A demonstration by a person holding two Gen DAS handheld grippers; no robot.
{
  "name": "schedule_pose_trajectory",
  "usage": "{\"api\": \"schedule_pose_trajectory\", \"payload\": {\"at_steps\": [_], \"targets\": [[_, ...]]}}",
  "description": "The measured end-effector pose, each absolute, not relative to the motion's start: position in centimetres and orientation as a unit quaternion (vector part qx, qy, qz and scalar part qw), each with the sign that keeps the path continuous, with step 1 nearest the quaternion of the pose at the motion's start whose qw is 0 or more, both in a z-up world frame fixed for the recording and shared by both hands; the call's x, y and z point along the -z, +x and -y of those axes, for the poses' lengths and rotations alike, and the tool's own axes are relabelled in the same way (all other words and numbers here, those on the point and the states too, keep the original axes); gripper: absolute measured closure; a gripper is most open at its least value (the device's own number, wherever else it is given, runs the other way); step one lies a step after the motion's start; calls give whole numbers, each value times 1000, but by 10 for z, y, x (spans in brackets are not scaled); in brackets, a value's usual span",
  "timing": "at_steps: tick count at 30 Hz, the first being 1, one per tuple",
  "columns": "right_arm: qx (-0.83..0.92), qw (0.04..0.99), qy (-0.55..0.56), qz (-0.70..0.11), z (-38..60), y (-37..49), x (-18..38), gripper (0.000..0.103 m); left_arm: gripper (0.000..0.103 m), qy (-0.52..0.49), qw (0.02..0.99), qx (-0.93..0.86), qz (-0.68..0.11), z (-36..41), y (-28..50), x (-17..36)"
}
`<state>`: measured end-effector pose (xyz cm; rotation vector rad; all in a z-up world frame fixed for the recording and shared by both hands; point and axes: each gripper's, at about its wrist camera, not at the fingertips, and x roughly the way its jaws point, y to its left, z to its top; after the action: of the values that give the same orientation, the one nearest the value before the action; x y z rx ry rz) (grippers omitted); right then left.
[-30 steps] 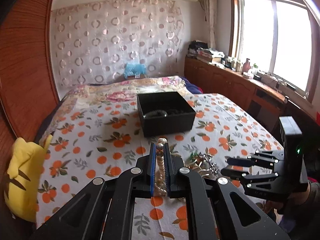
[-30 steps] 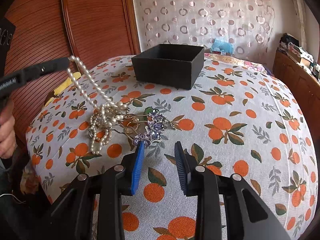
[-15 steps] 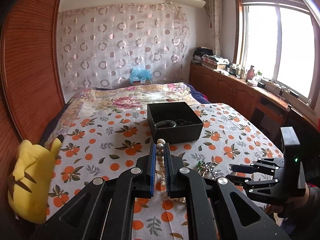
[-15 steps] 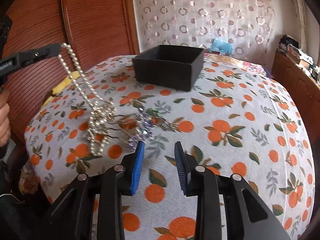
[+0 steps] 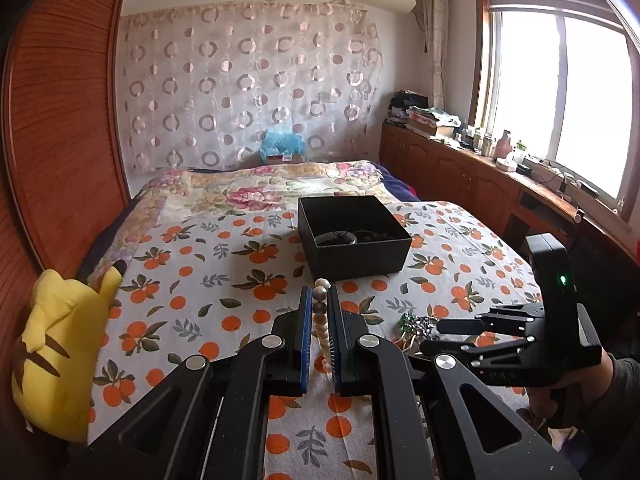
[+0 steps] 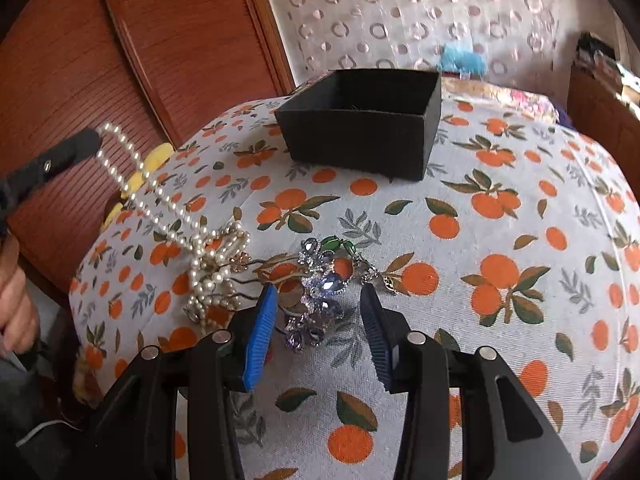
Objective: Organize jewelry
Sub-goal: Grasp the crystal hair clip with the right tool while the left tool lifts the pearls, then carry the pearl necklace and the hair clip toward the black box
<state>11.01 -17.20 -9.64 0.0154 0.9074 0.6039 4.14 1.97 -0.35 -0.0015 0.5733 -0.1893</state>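
My left gripper [image 5: 319, 300] is shut on a white pearl necklace [image 5: 322, 328] and holds its upper end in the air; the strand [image 6: 160, 200] slopes down to a heap of pearls on the orange-print cloth [image 6: 500, 320]. My right gripper [image 6: 318, 304] is open, low over the cloth, with its jaws on either side of a purple crystal jewel [image 6: 320, 292] tangled with green stones and gold pieces. The black open box [image 5: 352, 236] stands beyond, holding a dark bangle and beads; it also shows in the right wrist view [image 6: 360, 128].
A yellow plush toy [image 5: 60, 344] lies at the bed's left edge by the wooden wall panel [image 5: 52, 120]. A wooden cabinet ledge [image 5: 500, 176] with small items runs under the window at the right. A floral quilt [image 5: 260, 188] covers the far bed.
My left gripper has risen, drawing the pearl strand up and taut. My right gripper has moved forward and down, so its open jaws now straddle the purple jewel.
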Motion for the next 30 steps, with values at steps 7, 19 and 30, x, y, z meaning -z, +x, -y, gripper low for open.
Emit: {"api": "schedule_pose_trajectory", "payload": {"at_steps": [7, 19, 30], "targets": [[-283, 850, 18, -444, 170, 121, 98, 63, 96, -1, 954, 94, -284, -19, 42, 5], [-276, 859, -27, -430, 170, 116, 86, 81, 96, -2, 958, 101, -269, -13, 44, -11], [-243, 885, -30, -395, 201, 124, 52, 81, 96, 3, 960, 121, -252, -7, 54, -48]]}}
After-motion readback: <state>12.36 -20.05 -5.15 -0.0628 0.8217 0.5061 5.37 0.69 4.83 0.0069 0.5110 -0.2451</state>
